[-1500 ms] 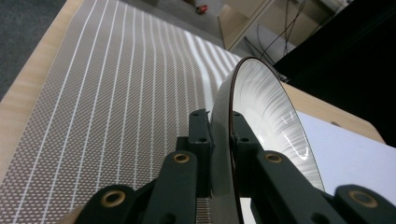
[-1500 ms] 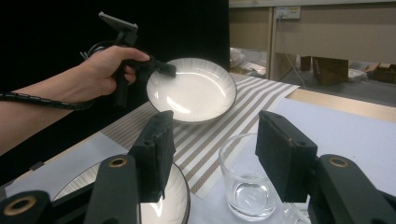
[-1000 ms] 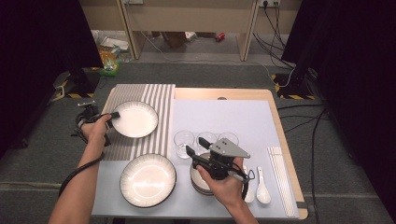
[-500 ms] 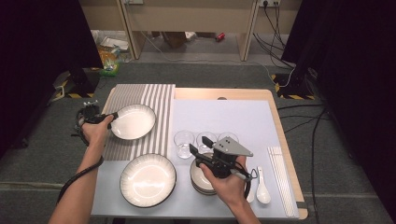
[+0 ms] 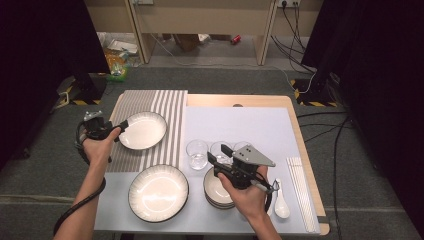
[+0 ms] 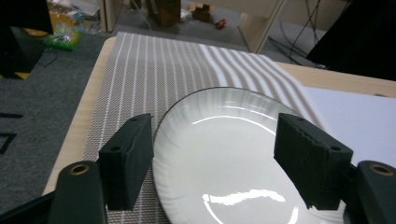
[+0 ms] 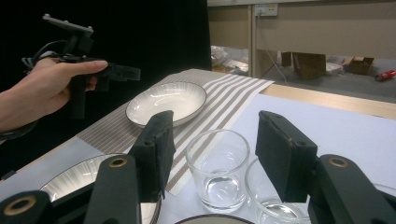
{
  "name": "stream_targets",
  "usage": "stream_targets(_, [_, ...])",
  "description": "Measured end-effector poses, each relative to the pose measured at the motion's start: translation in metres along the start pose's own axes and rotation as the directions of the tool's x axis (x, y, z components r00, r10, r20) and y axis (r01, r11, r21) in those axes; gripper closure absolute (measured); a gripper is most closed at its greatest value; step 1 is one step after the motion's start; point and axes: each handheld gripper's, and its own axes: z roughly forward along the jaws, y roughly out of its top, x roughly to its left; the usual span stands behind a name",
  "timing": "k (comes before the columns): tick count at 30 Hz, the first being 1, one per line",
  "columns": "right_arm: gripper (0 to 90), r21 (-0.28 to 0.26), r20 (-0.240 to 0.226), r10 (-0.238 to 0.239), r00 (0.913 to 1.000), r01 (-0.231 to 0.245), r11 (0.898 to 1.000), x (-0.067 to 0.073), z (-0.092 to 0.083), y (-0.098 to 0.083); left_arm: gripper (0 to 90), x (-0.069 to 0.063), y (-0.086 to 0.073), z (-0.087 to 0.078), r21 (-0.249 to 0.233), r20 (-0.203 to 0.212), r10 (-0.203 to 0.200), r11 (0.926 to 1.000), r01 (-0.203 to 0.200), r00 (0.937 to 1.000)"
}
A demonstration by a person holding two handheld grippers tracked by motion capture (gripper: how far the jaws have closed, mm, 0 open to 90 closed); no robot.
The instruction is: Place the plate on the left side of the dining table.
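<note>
A white dark-rimmed plate (image 5: 145, 130) (image 6: 224, 140) (image 7: 168, 102) lies flat on the striped mat (image 5: 160, 107). My left gripper (image 5: 121, 131) (image 6: 215, 123) (image 7: 123, 72) hovers at the plate's left rim. Its jaws have just been opening and stand wide, with the pads off the plate. My right gripper (image 5: 217, 152) (image 7: 215, 119) is open above a stack of bowls (image 5: 216, 192). It points at clear glasses (image 5: 197, 152) (image 7: 217, 163) and holds nothing.
A larger white plate (image 5: 158, 192) sits at the front on the pale mat (image 5: 250, 125). Two more glasses (image 5: 220, 149) (image 5: 242, 146) stand beside the first. A white spoon (image 5: 281, 205) and chopsticks (image 5: 300, 190) lie at the right edge.
My left gripper has let go of the plate's rim, its jaws have spread, and the hand has drawn back and up a little. The right hand has stayed put.
</note>
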Motion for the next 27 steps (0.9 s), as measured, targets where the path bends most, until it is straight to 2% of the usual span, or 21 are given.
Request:
stream_targets(4, [47.1, -0.001, 0.012, 0.003, 0.9999, -0.003, 1.0, -0.003, -0.001, -0.001, 28.6, -0.009, -0.001, -0.012, -0.023, 0.035, 0.011, 0.9997, -0.01, 0.9993])
stream_targets(11, [47.1, -0.014, 0.036, 0.012, 0.9993, -0.012, 1.0, -0.011, -0.005, 0.001, 28.3, -0.022, -0.006, -0.026, -0.025, 0.088, 0.032, 0.9992, -0.03, 0.9956])
stream_targets(14, [47.1, -0.02, 0.048, 0.018, 0.9987, -0.017, 1.0, -0.015, -0.008, 0.002, 28.3, -0.032, -0.01, -0.036, -0.02, 0.126, 0.057, 0.9983, -0.055, 0.9904])
stream_targets(18, [47.1, -0.036, 0.069, 0.014, 0.9975, -0.012, 0.999, -0.021, -0.01, 0.003, 28.1, -0.043, -0.013, -0.046, -0.025, 0.156, 0.082, 0.9965, -0.079, 0.9843])
stream_targets(20, [47.0, -0.041, 0.077, 0.031, 0.9966, -0.028, 0.999, -0.023, -0.012, 0.004, 28.7, -0.047, -0.015, -0.05, -0.021, 0.177, 0.09, 0.9959, -0.088, 0.98])
stream_targets(21, [47.0, -0.041, 0.077, 0.031, 0.9966, -0.028, 0.999, -0.023, -0.012, 0.004, 29.0, -0.047, -0.015, -0.05, -0.021, 0.177, 0.09, 0.9959, -0.088, 0.98])
stream_targets(22, [47.0, -0.045, 0.091, 0.029, 0.9954, -0.025, 0.999, -0.026, -0.014, 0.004, 29.2, -0.053, -0.016, -0.055, -0.022, 0.193, 0.104, 0.9946, -0.102, 0.9756])
stream_targets(25, [47.0, -0.05, 0.102, 0.041, 0.9939, -0.036, 0.998, -0.03, -0.016, 0.005, 29.4, -0.06, -0.02, -0.061, -0.023, 0.22, 0.113, 0.9936, -0.111, 0.9689])
stream_targets(27, [47.0, -0.057, 0.111, 0.031, 0.9933, -0.024, 0.998, -0.034, -0.017, 0.006, 29.3, -0.064, -0.022, -0.064, -0.025, 0.232, 0.124, 0.9923, -0.121, 0.9648])
